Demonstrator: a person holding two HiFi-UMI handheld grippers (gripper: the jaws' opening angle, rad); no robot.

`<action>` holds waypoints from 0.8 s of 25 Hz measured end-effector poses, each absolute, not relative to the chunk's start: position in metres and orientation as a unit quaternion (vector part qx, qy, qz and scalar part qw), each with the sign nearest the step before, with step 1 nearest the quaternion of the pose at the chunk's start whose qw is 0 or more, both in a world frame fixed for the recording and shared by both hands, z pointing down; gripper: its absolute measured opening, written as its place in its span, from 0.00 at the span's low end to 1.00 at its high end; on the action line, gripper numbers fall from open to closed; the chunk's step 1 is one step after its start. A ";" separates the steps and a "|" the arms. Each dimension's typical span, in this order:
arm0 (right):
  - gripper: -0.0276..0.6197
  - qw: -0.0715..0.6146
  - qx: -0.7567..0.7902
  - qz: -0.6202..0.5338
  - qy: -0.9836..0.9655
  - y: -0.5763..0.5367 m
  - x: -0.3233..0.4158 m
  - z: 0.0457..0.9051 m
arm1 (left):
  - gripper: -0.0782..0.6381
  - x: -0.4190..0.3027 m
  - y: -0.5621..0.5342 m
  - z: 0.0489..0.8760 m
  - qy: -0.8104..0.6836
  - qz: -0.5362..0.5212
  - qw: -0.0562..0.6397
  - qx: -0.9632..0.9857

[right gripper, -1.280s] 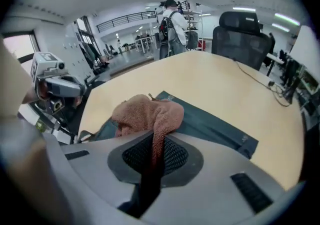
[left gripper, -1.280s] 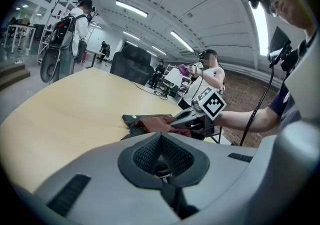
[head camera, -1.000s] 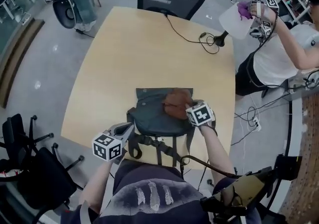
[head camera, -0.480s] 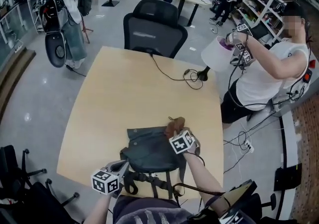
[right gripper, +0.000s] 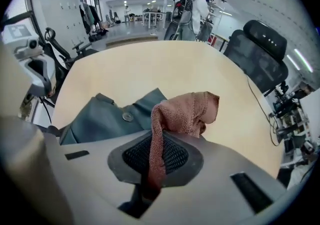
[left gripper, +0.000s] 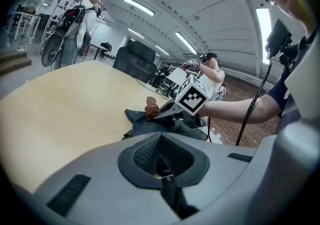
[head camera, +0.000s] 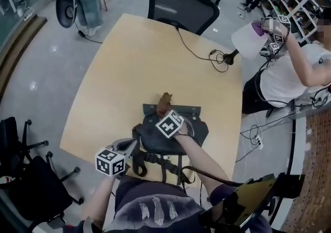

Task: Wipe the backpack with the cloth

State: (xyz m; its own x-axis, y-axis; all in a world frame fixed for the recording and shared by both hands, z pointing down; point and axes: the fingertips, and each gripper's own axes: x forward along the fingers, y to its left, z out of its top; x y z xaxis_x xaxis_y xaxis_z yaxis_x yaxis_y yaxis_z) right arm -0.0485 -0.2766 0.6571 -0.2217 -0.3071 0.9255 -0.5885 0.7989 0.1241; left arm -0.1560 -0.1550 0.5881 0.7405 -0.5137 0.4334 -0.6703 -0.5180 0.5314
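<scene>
A dark grey-green backpack [head camera: 194,129] lies flat at the near edge of the wooden table [head camera: 134,56], its straps hanging over the edge. My right gripper [head camera: 165,111] is over the bag's far left part, shut on a brown cloth [head camera: 164,100] that bunches up past the jaws at the bag's far edge. The right gripper view shows the cloth [right gripper: 185,111] pinched between the pads, above the backpack [right gripper: 105,116]. My left gripper [head camera: 130,146] sits by the bag's near left corner. Its jaws [left gripper: 161,156] are closed with nothing seen between them; the backpack [left gripper: 135,121] lies beyond.
A black office chair [head camera: 181,1] stands at the table's far side. A black cable [head camera: 199,40] runs to a lamp base [head camera: 231,57] at the far right. Another person [head camera: 289,71] at the right holds a white shade [head camera: 248,38]. Chairs [head camera: 26,175] stand at my left.
My right gripper has carried the cloth leftward across the backpack, from its far right part to its far left edge. The left gripper has stayed at the near left corner.
</scene>
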 end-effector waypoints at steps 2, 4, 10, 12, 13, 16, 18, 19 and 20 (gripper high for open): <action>0.09 0.539 0.263 0.136 -0.788 -0.271 -0.076 0.657 | 0.12 -0.160 -0.154 0.590 -0.343 0.112 0.355 0.863; 0.09 0.519 0.234 0.155 -0.807 -0.260 -0.103 0.654 | 0.12 -0.163 -0.155 0.589 -0.345 0.110 0.355 0.862; 0.09 0.448 0.128 0.222 -0.856 -0.220 -0.159 0.636 | 0.12 -0.172 -0.154 0.589 -0.348 0.108 0.359 0.859; 0.09 0.367 0.090 0.291 -0.879 -0.209 -0.175 0.610 | 0.12 -0.174 -0.155 0.589 -0.351 0.107 0.358 0.859; 0.09 0.322 0.080 0.326 -0.885 -0.207 -0.179 0.595 | 0.12 -0.175 -0.155 0.588 -0.351 0.107 0.358 0.859; 0.09 0.218 0.087 0.426 -0.874 -0.210 -0.173 0.562 | 0.12 -0.176 -0.154 0.588 -0.350 0.109 0.359 0.858; 0.09 0.201 0.119 0.480 -0.845 -0.212 -0.158 0.569 | 0.12 -0.176 -0.152 0.591 -0.347 0.113 0.360 0.858; 0.09 0.221 0.144 0.485 -0.834 -0.211 -0.146 0.582 | 0.12 -0.175 -0.150 0.592 -0.344 0.115 0.361 0.859; 0.09 0.259 0.171 0.471 -0.826 -0.210 -0.131 0.598 | 0.12 -0.173 -0.149 0.592 -0.341 0.117 0.360 0.861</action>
State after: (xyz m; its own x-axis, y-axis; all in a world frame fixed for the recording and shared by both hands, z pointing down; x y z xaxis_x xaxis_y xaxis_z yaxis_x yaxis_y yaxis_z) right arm -0.1313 -0.2097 0.5979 -0.8071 -0.0392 0.5891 -0.5271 0.4974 -0.6891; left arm -0.1727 -0.1491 0.5916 0.7407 -0.5023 0.4461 -0.6703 -0.5083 0.5407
